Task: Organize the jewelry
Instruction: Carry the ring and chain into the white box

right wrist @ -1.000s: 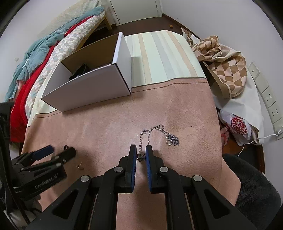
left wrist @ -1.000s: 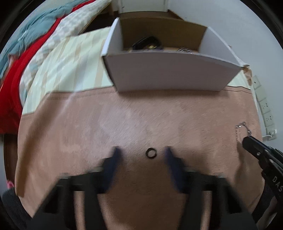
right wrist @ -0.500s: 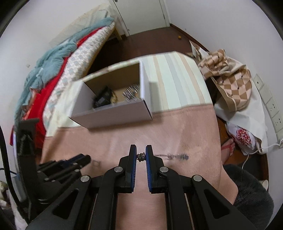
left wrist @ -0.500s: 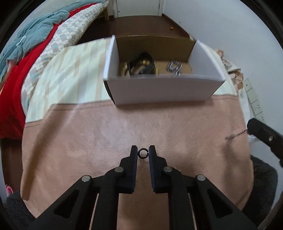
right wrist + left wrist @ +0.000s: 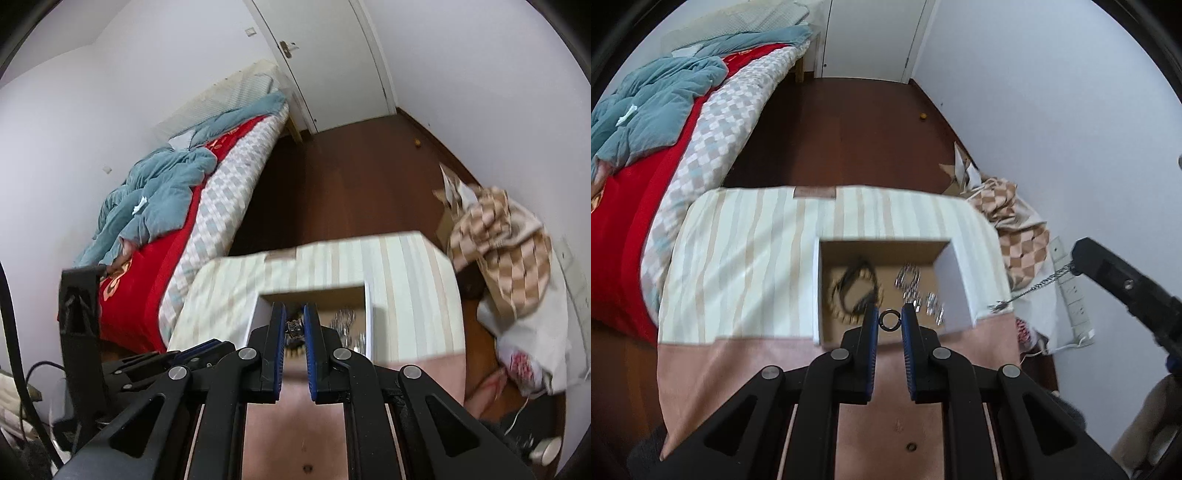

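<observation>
Bedroom around me, dark wood floor, a bed [image 5: 665, 122] with red and teal covers to my left, and under my grippers a pink-and-striped cloth [image 5: 746, 266] with the open cardboard box [image 5: 955, 269] on it. My left camera looks straight down into the box: a dark bracelet [image 5: 855, 291] and silver pieces [image 5: 916, 291] lie inside. My right camera sees only a sliver of that. My left gripper [image 5: 889, 320] pinches a small dark ring [image 5: 889, 319], fingers narrow, above the box's near edge. My right gripper [image 5: 294, 328] clamps the chain [image 5: 1038, 286], which dangles beside the box's right wall.
</observation>
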`<move>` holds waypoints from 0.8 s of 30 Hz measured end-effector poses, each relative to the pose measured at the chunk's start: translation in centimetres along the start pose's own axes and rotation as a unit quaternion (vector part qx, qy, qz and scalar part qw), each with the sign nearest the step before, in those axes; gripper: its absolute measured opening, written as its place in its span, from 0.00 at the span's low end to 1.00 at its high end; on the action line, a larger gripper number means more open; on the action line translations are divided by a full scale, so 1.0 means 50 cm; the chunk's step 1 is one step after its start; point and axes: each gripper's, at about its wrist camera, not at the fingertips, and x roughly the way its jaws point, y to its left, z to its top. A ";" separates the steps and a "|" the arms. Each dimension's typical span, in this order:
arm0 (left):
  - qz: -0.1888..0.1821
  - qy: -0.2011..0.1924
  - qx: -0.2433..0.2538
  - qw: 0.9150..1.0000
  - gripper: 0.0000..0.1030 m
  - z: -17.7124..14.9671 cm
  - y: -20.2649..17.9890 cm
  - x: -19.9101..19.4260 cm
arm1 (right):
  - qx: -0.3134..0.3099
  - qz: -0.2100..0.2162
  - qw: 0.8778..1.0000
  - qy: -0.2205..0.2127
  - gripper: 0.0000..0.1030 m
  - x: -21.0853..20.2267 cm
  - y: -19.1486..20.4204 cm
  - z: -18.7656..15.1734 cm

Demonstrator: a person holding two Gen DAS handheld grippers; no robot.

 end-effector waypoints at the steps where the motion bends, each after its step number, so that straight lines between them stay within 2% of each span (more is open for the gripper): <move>1: -0.004 0.003 -0.001 1.000 0.10 0.018 0.003 0.006 | -0.001 0.001 1.000 0.001 0.10 0.010 0.001 0.015; 6: -0.016 0.028 -0.009 0.999 0.10 0.068 0.023 0.055 | 0.006 0.003 1.000 0.020 0.10 0.076 -0.017 0.077; 10: -0.025 0.053 -0.021 0.998 0.10 0.087 0.038 0.101 | 0.020 0.008 0.998 0.056 0.10 0.143 -0.041 0.092; 16: -0.025 0.096 -0.027 0.995 0.10 0.097 0.054 0.177 | 0.024 0.005 0.993 0.118 0.10 0.246 -0.071 0.064; 20: 0.000 0.137 -0.029 0.990 0.11 0.091 0.064 0.225 | 0.024 0.000 0.989 0.146 0.10 0.291 -0.087 0.042; 24: 0.012 0.155 -0.029 0.987 0.14 0.087 0.069 0.241 | 0.023 -0.004 0.986 0.167 0.10 0.314 -0.100 0.032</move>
